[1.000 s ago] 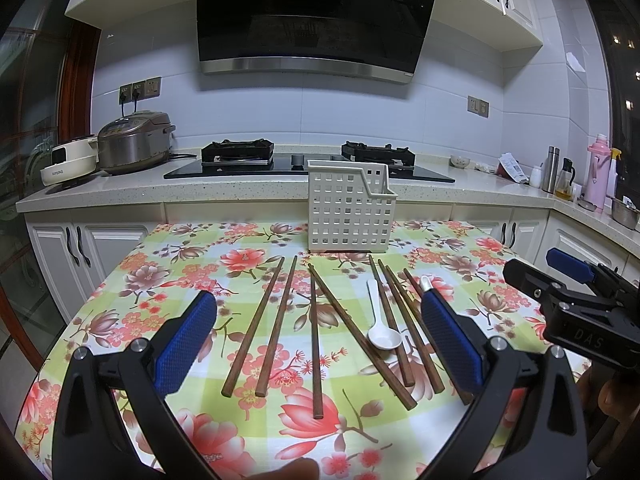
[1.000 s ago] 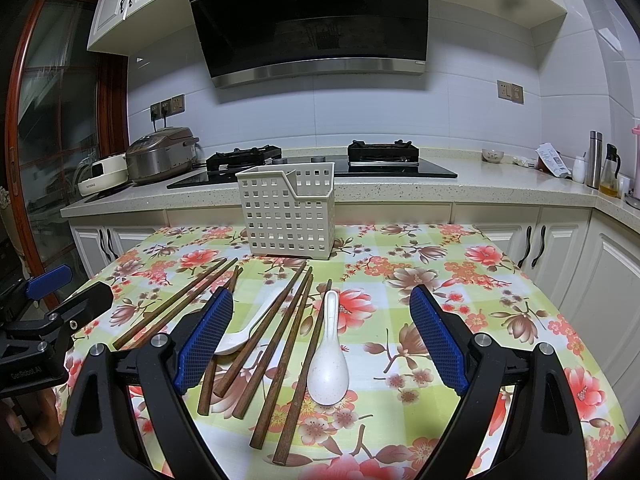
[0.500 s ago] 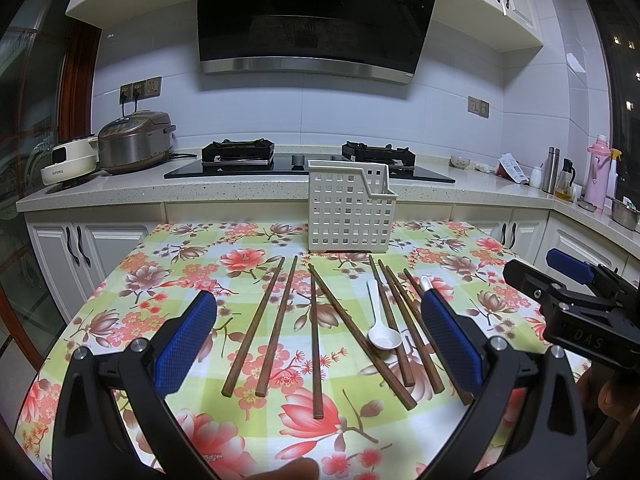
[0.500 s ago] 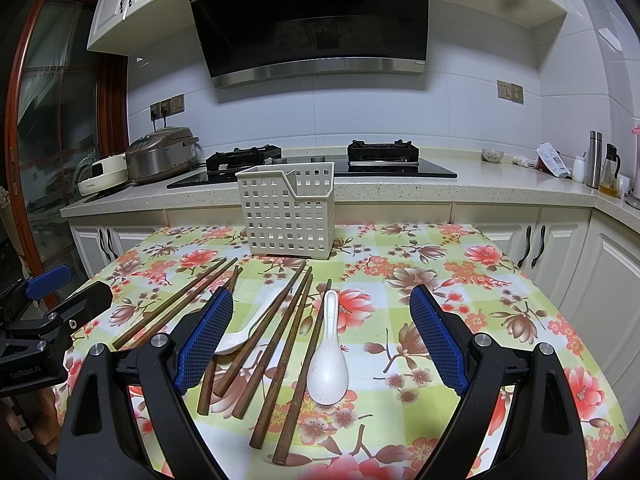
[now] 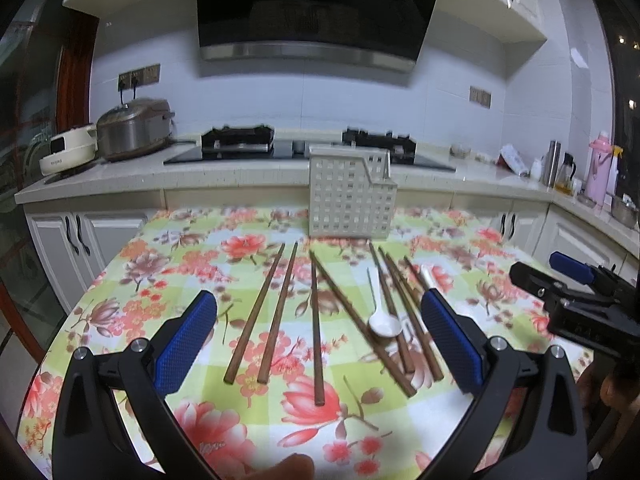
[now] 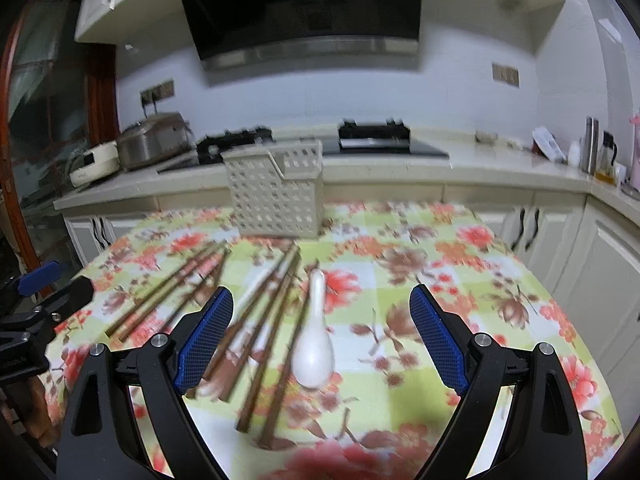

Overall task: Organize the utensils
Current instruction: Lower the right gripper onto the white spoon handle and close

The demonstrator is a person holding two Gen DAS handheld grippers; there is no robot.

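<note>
Both views blurred. Tabletop (image 5: 132,280) covered with a floral cloth; white perforated utensil basket (image 5: 350,196) stands upright at its far edge, nothing visibly in it. Brown chopsticks (image 5: 316,328) lie flat on the cloth in front of the basket, fanned roughly toward the camera: two near-parallel on the left, one single in the middle, one long stick running diagonally, then a crossed cluster on the right. Small white spoon (image 5: 383,322) lies bowl toward the camera, resting among that right-hand cluster. In the right wrist view a larger white ceramic spoon (image 6: 314,344) lies just to the right of the cluster, bowl nearest the camera, handle toward the basket. Left tongs (image 5: 320,340) stand wide, blue pads apart, above the sticks and clear of them; nothing between the pads is gripped. Right tongs (image 6: 322,338) likewise wide, hovering over the ceramic spoon and neighbouring sticks, no contact seen. Each pair of tongs appears at the edge of the other's view. Behind the tabletop: kitchen counter with a gas hob (image 5: 308,146), a rice cooker (image 5: 134,128) at left, bottles and a pink flask (image 5: 598,170) at right.
</note>
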